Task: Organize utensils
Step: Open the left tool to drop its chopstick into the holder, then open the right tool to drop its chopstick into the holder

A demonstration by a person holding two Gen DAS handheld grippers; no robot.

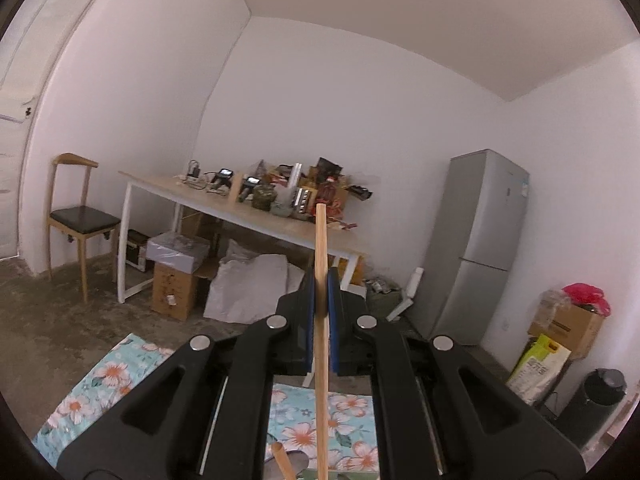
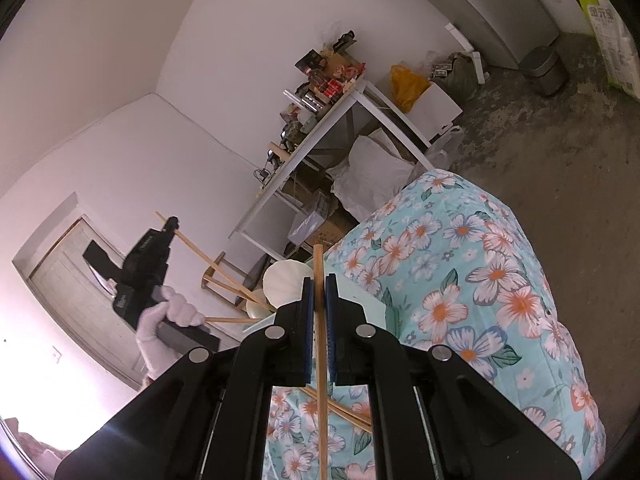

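My left gripper [image 1: 320,280] is shut on a wooden chopstick [image 1: 321,240] that stands upright between its blue pads, lifted above the flowered cloth [image 1: 100,384]. Another wooden stick end [image 1: 282,460] shows at the bottom. My right gripper [image 2: 319,284] is shut on a second wooden chopstick [image 2: 319,264], which runs along its fingers. In the right wrist view the left gripper [image 2: 172,224] is held up at the left by a white-gloved hand [image 2: 168,316], its chopstick [image 2: 200,250] slanting down. Loose chopsticks [image 2: 340,410] lie on the cloth beneath. A white shell-shaped dish [image 2: 286,280] sits ahead.
The flowered cloth [image 2: 480,280] covers a table. Behind stand a long cluttered desk [image 1: 248,208], a wooden chair [image 1: 78,216], boxes and bags [image 1: 176,288] on the floor, a grey fridge [image 1: 476,248], and a dark bin [image 1: 592,404].
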